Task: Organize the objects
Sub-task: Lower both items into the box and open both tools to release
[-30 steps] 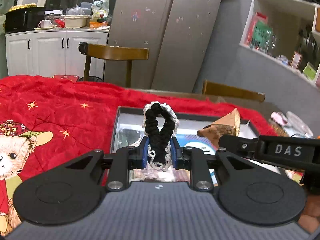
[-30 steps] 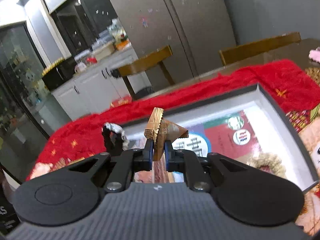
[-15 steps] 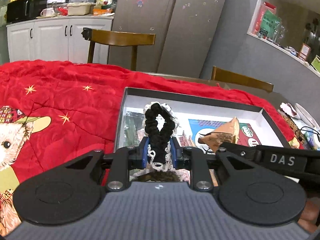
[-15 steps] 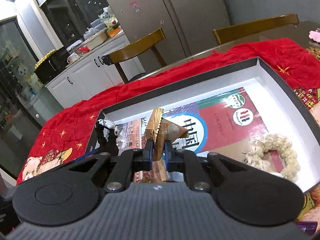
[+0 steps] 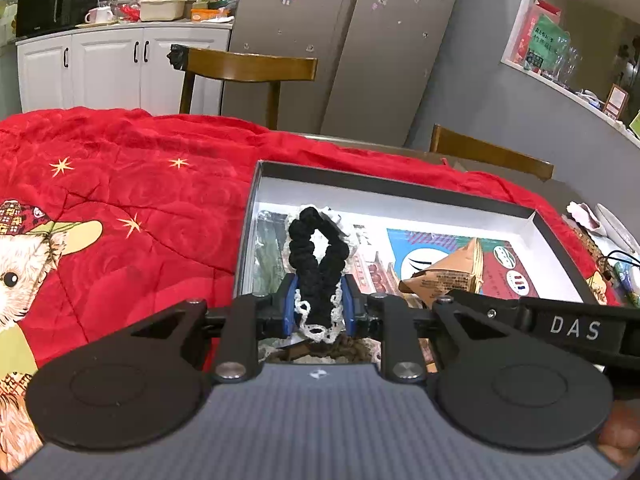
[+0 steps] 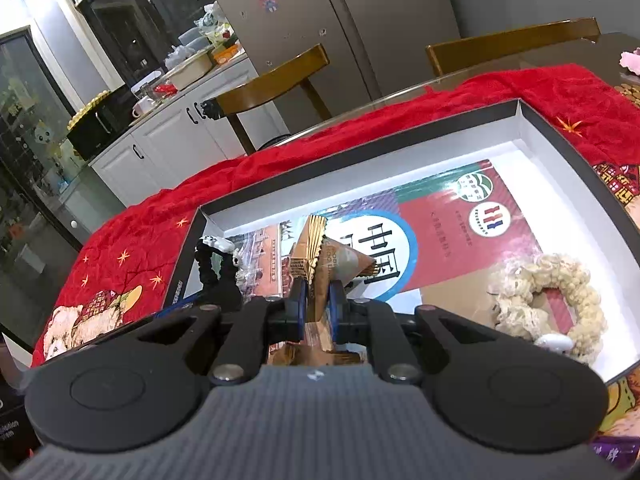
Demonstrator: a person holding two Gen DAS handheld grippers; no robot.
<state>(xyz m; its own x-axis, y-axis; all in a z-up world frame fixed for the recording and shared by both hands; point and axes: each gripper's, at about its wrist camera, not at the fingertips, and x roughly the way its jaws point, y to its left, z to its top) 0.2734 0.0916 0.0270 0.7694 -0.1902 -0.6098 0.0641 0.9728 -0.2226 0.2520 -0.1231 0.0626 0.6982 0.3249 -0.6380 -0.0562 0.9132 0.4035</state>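
Evidently the step in hand is the drop-off: both grippers hang over the shallow black-walled box with a white inside (image 5: 400,194), which sits on the red quilted cloth with gold stars (image 5: 140,200) covering the bench. The left gripper (image 5: 318,304) has its fingers pinching a black ruffled hair scrunchie with white lace trim (image 5: 316,256), which stands up out of the blue pads as a loop above the box's left end. The right gripper (image 6: 318,300) has its fingers pressed onto a brown paper pyramid-shaped packet with a ridged seam (image 6: 320,256), held above the middle of the box, over the printed red-and-blue sheet (image 6: 460,232) lining its floor. A cream crocheted scrunchie (image 6: 560,296) already lies inside, near the box's right wall. Neither held thing touches the floor of the box, as far as the wrist views show.

What the next move calls for, I judge, is lowering each piece onto a bare patch of the floor, then spreading the fingers. The black scrunchie is soft and may cling to a pad; the packet is light and could tip onto its side. The two grippers are close together, so keeping them from knocking each other matters.
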